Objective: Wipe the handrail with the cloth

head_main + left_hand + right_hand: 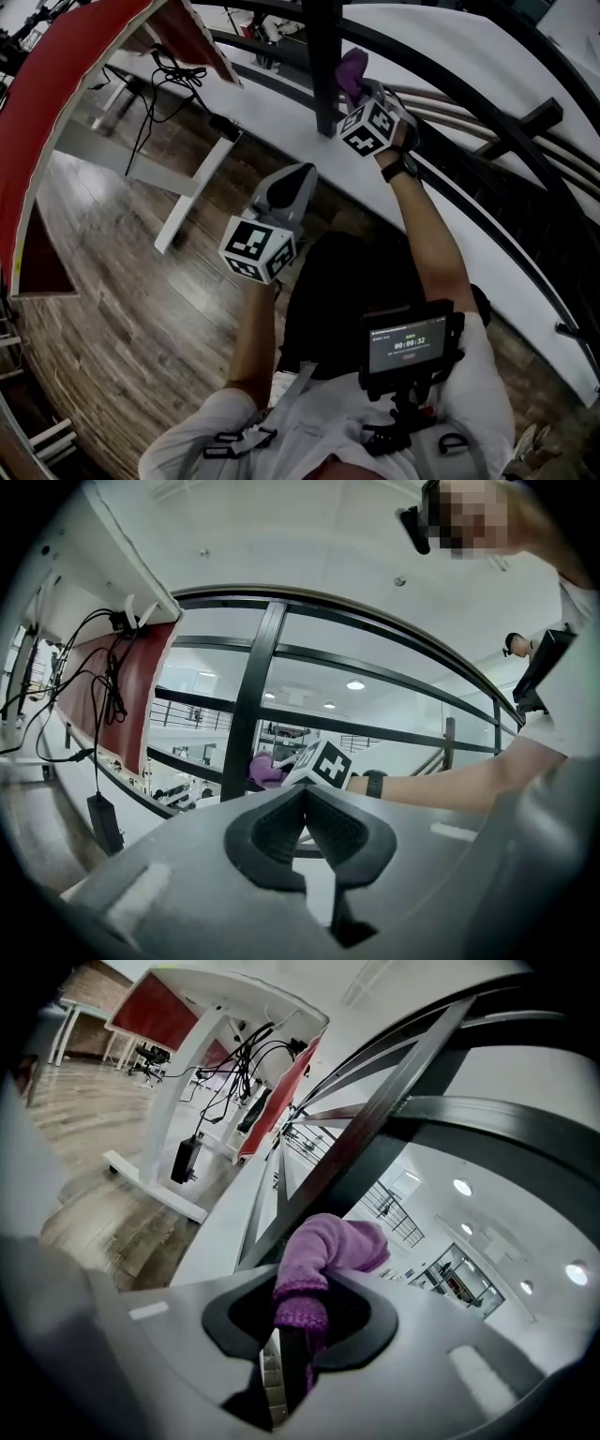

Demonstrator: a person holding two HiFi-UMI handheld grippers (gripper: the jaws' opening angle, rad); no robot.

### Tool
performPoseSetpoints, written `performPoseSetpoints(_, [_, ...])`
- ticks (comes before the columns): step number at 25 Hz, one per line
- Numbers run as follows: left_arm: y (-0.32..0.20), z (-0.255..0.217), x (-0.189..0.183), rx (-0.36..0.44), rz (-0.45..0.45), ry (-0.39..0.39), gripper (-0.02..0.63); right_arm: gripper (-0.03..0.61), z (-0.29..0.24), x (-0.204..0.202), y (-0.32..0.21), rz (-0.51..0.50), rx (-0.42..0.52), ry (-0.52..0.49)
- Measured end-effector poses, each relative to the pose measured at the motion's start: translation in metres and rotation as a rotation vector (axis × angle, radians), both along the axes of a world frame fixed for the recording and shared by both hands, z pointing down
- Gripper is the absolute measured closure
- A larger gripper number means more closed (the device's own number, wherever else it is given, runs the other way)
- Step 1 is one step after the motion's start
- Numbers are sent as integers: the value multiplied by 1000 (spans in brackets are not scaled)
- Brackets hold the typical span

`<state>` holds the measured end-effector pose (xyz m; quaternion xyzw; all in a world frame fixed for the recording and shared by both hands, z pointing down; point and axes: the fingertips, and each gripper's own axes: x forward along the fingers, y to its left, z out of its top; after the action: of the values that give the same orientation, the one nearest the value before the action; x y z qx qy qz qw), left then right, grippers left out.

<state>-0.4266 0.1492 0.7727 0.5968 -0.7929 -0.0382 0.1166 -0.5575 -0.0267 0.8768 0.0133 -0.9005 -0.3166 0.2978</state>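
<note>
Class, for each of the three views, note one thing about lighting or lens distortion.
Head view: dim overall, the floorboards curve toward the edges, the small screen glows. Left gripper view: dark corners ring a fisheye image; the handrail reads black against a bright background. Right gripper view: same round vignette; the purple cloth is evenly lit, a ceiling lamp blows out white.

Dim head view, bright ceiling lights elsewhere (fisheye edges dark, warped).
</note>
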Motion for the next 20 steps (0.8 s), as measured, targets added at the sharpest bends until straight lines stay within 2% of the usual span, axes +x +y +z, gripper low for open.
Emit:
performPoseSetpoints(5, [-3,-11,-8,24,-6,-26,614,489,-10,-15,-2,-15,17,-26])
performPoseSetpoints(13, [-10,-1,4,-1,23,-16,614,488,-12,7,14,-81,24,-33])
performPoseSetpoints(17, [-10,6,4,-16,22,-10,614,488,2,31,47,-103,-138,-59])
performPoseSetpoints(20, [-12,12,-1,-24,22,-6,614,489,42,48,68,-142,-88,-8])
